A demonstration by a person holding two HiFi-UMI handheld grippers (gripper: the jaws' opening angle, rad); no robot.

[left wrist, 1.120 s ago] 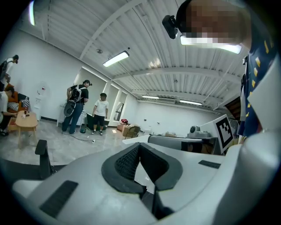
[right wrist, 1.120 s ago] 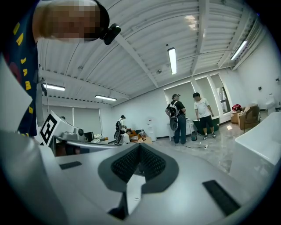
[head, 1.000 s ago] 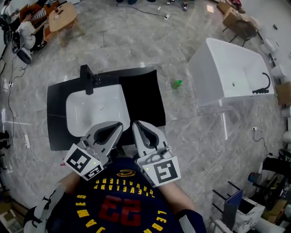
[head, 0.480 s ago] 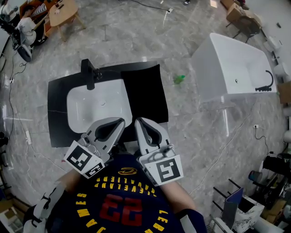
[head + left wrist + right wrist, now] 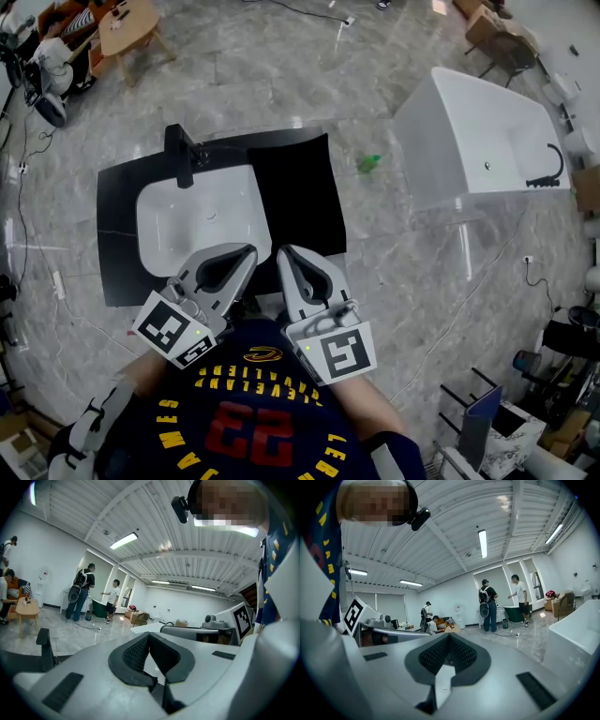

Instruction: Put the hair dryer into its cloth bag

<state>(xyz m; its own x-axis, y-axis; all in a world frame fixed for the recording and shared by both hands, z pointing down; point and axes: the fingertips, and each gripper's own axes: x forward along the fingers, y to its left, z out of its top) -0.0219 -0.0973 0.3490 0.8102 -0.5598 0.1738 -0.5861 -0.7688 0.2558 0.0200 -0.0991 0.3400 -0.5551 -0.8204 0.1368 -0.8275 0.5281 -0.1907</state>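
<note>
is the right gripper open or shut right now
Shut and empty. In the right gripper view the right gripper has its two jaws closed together at the tip, and nothing is caught between them.

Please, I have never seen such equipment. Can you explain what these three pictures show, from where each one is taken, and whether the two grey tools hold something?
There is no robot here. A person holds one tool in each hand: the left gripper and the right gripper. Each has two jaws and a cube with square markers.

The head view comes from a camera on the person's head and looks steeply down. The two gripper views come from cameras that ride on the grippers and look along their jaws into the room, where other people stand.

Below the grippers is a black counter with a white sink and a black tap. A white bathtub stands on the floor to the right.

Both grippers are shut and hold nothing. No hair dryer shows. I cannot tell what the darker patch beside the sink is.
</note>
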